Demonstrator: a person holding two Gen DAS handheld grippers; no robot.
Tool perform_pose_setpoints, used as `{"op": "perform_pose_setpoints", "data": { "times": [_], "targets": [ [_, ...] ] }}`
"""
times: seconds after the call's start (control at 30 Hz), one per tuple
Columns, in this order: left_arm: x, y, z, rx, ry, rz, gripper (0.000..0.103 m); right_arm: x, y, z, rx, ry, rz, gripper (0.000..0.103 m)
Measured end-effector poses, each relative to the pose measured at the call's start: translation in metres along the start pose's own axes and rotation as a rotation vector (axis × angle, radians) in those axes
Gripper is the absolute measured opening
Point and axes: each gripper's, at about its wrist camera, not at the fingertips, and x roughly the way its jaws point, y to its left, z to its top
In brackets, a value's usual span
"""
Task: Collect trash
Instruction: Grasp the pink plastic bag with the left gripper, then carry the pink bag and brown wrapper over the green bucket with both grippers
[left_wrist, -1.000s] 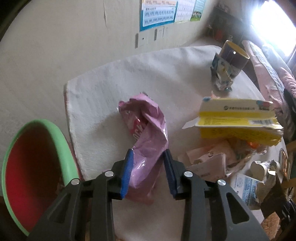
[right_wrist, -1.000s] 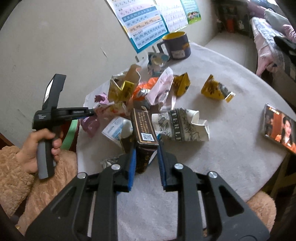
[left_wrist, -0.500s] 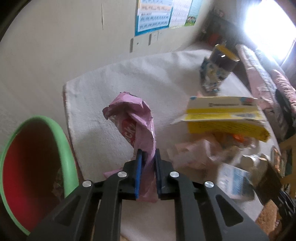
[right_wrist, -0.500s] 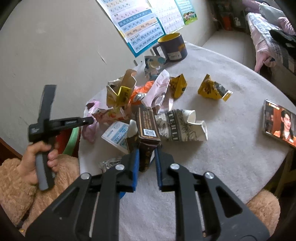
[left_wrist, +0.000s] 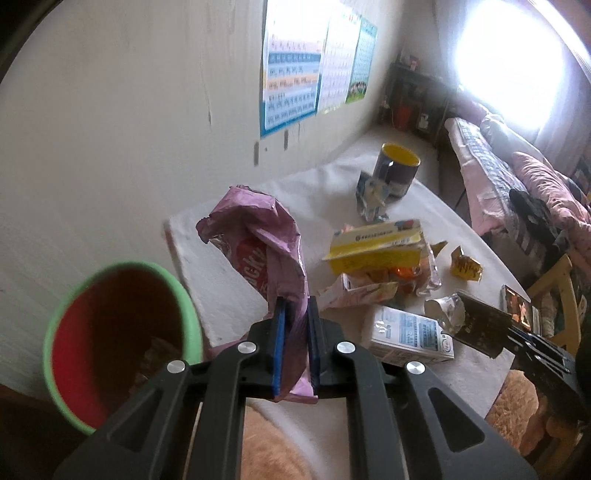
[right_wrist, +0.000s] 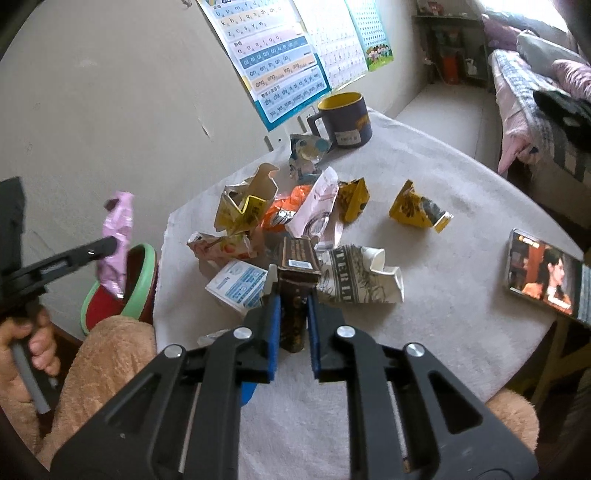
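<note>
My left gripper (left_wrist: 294, 306) is shut on a crumpled pink snack wrapper (left_wrist: 266, 236) and holds it up off the white table (left_wrist: 236, 295). Just to the left stands a bin with a green rim and red inside (left_wrist: 190, 321). The right wrist view shows the pink wrapper (right_wrist: 117, 236) hanging over that bin (right_wrist: 146, 273). My right gripper (right_wrist: 293, 295) has its jaws closing on a dark brown carton (right_wrist: 297, 266), the pads pressing its sides. From the left wrist view that brown carton (left_wrist: 480, 325) sits tilted above the table.
Trash lies heaped mid-table: a yellow carton (right_wrist: 243, 206), a white-blue box (right_wrist: 238, 282), a crushed printed cup (right_wrist: 360, 278) and yellow wrappers (right_wrist: 417, 210). A dark mug (right_wrist: 345, 120) stands at the back. A phone (right_wrist: 543, 273) lies at the right edge. The person's fuzzy sleeve (right_wrist: 107, 354) is near left.
The left jaws closed on the pink wrapper and lifted it off the table toward the bin. The right jaws narrowed onto the brown carton, which tipped up slightly.
</note>
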Motion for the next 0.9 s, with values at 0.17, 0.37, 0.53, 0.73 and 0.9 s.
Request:
{"op": "perform_pose_setpoints", "data": {
  "times": [0.17,0.37,0.53,0.73,0.9],
  "targets": [
    [-0.023,0.005,0.001,0.005,-0.053,0.009,0.009,0.000,0.002,-0.001,-0.002,0.008,-0.023,0.014],
    [-0.039,0.012,-0.002,0.010,-0.084,0.013,0.009,-0.014,0.010,0.004,-0.001,-0.020,-0.036,0.014],
    [-0.047,0.014,-0.004,0.021,-0.106,0.018,0.009,-0.024,0.031,0.015,-0.024,-0.035,-0.014,0.014],
    [-0.058,0.026,-0.005,0.009,-0.137,0.024,0.009,-0.026,0.065,0.023,-0.080,-0.040,0.030,0.014],
    [-0.060,0.041,-0.009,-0.016,-0.144,0.035,0.009,-0.021,0.091,0.027,-0.108,-0.040,0.044,0.014]
  ]
}}
